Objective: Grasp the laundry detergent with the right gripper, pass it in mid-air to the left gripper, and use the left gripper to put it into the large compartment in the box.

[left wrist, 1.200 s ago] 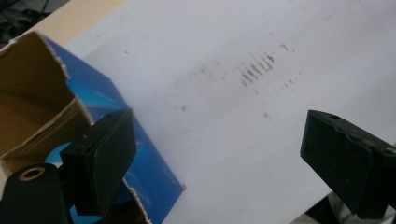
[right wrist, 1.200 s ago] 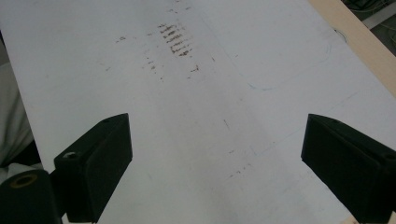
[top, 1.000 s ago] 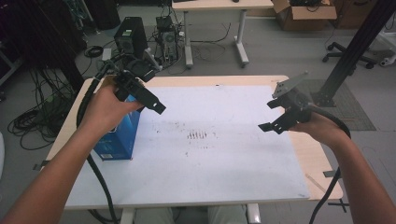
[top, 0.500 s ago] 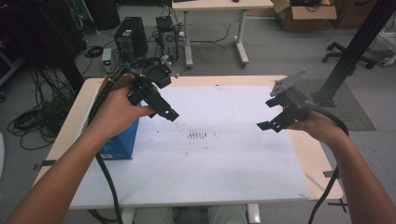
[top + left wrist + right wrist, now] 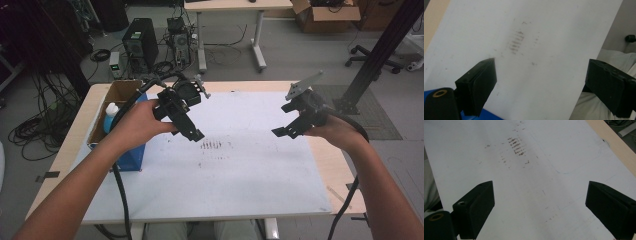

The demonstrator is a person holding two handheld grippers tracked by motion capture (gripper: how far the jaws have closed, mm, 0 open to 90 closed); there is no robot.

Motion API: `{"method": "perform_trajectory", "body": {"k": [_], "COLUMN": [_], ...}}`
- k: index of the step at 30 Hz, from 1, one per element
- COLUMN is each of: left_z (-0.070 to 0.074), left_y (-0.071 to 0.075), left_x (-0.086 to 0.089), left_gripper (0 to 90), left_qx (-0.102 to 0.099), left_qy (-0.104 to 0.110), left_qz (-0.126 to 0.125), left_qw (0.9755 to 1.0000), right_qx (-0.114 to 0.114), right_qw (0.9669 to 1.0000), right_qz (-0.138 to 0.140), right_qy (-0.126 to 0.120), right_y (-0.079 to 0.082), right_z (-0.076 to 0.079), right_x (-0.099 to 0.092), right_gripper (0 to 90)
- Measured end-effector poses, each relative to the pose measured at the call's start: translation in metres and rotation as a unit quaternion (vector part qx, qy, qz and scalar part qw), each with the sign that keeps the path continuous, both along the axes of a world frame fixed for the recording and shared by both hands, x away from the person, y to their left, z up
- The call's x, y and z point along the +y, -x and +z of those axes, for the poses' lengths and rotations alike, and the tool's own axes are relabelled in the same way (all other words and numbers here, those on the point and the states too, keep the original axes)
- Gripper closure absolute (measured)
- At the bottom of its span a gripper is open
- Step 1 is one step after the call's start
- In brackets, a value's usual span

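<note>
Blue box point(image 5: 125, 150) at the table's left edge, open-topped, a bottle point(image 5: 110, 117) with a blue cap standing inside. It is the nearest thing to the left gripper point(image 5: 192, 132), which hovers just right of it over the white sheet point(image 5: 240, 175), jaws spread wide, nothing between them. Right gripper point(image 5: 282, 131) hangs well apart over the sheet's right side, jaws likewise wide and empty. Brown smudge marks point(image 5: 215, 146) lie between the two. Risk, as judged: the left cable point(image 5: 120, 190) drapes past the box, so a swing back toward the bottle could snag the rim and drag or tip the box.
</note>
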State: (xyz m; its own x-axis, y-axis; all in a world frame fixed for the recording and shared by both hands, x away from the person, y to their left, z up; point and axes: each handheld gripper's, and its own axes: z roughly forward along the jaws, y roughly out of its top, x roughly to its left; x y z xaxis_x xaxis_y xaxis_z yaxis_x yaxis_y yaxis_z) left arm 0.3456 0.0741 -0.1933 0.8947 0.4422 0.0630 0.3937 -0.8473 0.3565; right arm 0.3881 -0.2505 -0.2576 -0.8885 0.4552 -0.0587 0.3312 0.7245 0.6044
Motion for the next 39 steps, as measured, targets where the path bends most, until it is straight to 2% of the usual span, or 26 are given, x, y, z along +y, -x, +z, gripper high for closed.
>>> {"method": "perform_trajectory", "body": {"k": [7, 16, 39], "left_z": [-0.004, -0.008, -0.009], "left_y": [0.001, 0.003, 0.005], "left_x": [-0.014, -0.025, -0.026], "left_gripper": [10.7, 10.6, 10.7], "left_qx": [0.0, -0.002, -0.004], "left_qy": [-0.017, -0.024, -0.025], "left_qz": [-0.024, -0.042, -0.037], "left_qw": [0.9996, 0.9988, 0.999], "right_qx": [-0.001, 0.0, -0.003], "right_qw": [1.0, 1.0, 1.0], "right_qz": [0.0, 0.003, 0.003], "right_qy": [-0.002, -0.003, -0.002], "right_y": [-0.003, -0.008, -0.003], "right_z": [0.001, 0.001, 0.001], "right_x": [0.0, 0.001, -0.001], "right_gripper": [8.2, 8.2, 8.2]}}
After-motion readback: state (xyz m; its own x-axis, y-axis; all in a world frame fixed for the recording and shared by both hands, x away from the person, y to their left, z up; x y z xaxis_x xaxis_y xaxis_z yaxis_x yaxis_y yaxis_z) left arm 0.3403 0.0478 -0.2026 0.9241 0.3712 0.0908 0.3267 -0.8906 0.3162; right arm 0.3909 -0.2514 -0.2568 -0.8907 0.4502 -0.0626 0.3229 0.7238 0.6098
